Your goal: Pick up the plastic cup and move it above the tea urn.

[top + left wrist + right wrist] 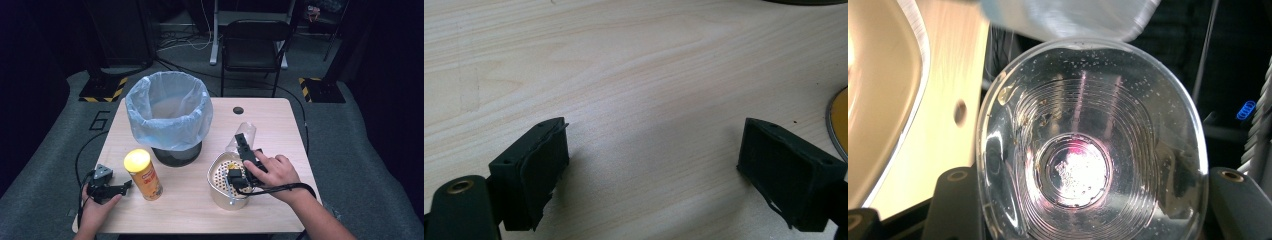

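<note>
Lettering on the yellow-lidded can (144, 175) is too small to read. Right gripper (243, 145) grasps a clear plastic cup (1091, 145); left gripper (654, 165) rests released on the table (624, 60).

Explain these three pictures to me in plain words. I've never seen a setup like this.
There is no robot here: a person holds a hand-operated gripper in each hand, each with two black fingers.

The high view looks down on a wooden table from above the person. On it stand a bin lined with a pale blue bag, a yellow-lidded snack can and a cream perforated basket.

The other two pictures come from cameras riding on the grippers. The left gripper rests near the can; in its own view its fingers stand apart over bare wood. The right gripper has a clear plastic cup between its fingers, seen mouth-on in its own view and lying beside the basket from above. Whether the fingers press on it is hard to tell.
</note>
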Motion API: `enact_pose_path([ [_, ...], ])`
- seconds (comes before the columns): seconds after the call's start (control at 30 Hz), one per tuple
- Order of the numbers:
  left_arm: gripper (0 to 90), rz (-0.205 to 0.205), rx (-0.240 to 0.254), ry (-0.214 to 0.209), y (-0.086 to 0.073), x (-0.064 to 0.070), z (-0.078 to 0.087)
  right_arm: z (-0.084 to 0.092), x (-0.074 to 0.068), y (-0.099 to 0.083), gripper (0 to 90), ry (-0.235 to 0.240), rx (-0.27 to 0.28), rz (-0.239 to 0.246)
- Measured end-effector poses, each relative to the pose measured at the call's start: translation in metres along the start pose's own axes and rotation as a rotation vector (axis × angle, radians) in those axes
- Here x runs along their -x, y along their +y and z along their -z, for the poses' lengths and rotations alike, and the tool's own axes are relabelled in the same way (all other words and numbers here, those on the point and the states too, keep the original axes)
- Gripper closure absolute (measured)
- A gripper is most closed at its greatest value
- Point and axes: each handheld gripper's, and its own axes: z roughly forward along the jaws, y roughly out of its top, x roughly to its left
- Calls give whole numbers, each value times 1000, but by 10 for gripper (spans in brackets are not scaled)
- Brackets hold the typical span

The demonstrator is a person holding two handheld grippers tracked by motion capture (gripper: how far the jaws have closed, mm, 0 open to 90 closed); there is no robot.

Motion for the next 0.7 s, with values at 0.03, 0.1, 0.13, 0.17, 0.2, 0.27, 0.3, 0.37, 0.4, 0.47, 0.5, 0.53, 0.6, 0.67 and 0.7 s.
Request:
enact_pose_path([
  [0.03, 123, 0, 0, 0, 0, 0, 0, 0, 6, -3, 375, 10, 7, -77],
  [0.1, 123, 0, 0, -1, 0, 0, 0, 0, 17, -10, 373, 46, 43, -258],
  [0.13, 123, 0, 0, 0, 0, 0, 0, 1, 20, -14, 372, 54, 57, -354],
  [0.17, 122, -1, 0, 0, 0, 0, 0, 1, 24, -19, 370, 61, 83, -444],
  [0.2, 122, -1, -1, -1, 0, 0, 0, 0, 27, -23, 368, 76, 101, -510],
  [0.27, 122, -1, -1, -1, 0, 0, 0, -2, 28, -29, 367, 90, 141, -639],
  [0.3, 122, 0, -1, -1, 0, 0, 0, -3, 29, -32, 366, 95, 159, -691],
  [0.37, 120, 1, 0, -2, 0, 0, 0, -7, 31, -39, 363, 119, 191, -836],
  [0.4, 120, 0, 0, -2, 0, 0, 0, -9, 32, -43, 362, 143, 220, -922],
  [0.47, 120, 0, 0, -2, 0, 0, 0, -15, 35, -50, 361, 198, 250, -1076],
  [0.5, 120, 1, 0, -2, 0, 0, 0, -17, 36, -52, 361, 222, 263, -1130],
  [0.53, 121, -1, 3, -1, 0, 0, 0, -20, 39, -55, 361, 257, 282, -1210],
  [0.6, 121, 0, 3, -1, 0, 0, 0, -23, 42, -59, 360, 298, 312, -1308],
  [0.67, 121, -1, 3, -1, 0, 0, 0, -28, 47, -63, 360, 358, 340, -1402],
  [0.7, 120, 0, 2, -1, 0, 0, 0, -31, 48, -65, 360, 394, 366, -1453],
])
